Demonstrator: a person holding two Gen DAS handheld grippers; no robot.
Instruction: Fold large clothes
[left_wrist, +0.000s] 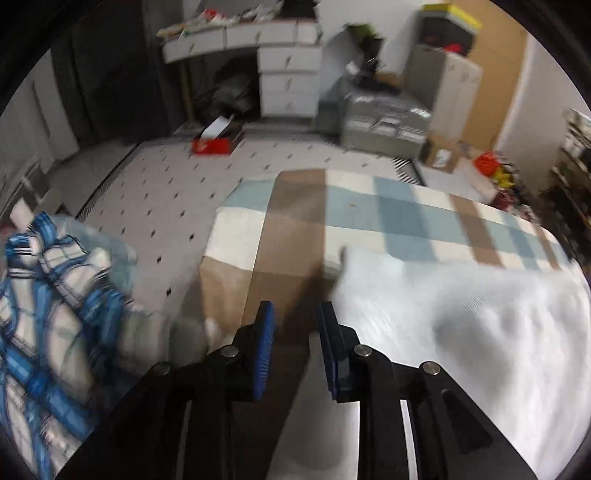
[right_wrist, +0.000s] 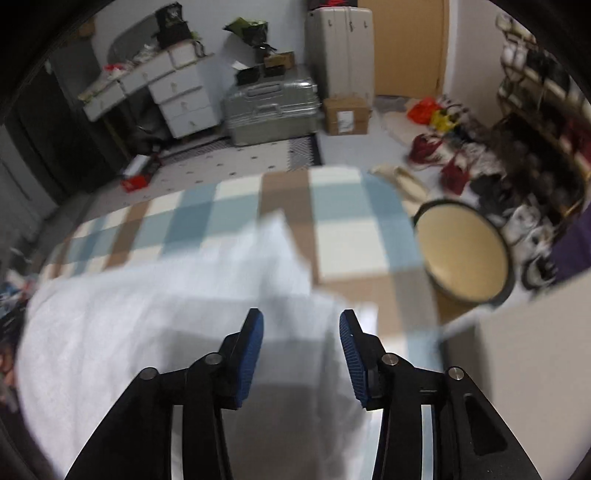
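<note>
On the checked blanket (right_wrist: 354, 236), a white garment (right_wrist: 155, 317) is spread flat so edges can be reached for folding. Above it, the left gripper (left_wrist: 294, 314) and right gripper (right_wrist: 301, 321) are held released, jaws parted, nothing grasped. A blue plaid heap (left_wrist: 48, 295) is left aside.

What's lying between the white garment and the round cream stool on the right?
In the right wrist view, only the checked blanket lies between the white garment and the round stool; nothing else sits on that stretch.
</note>
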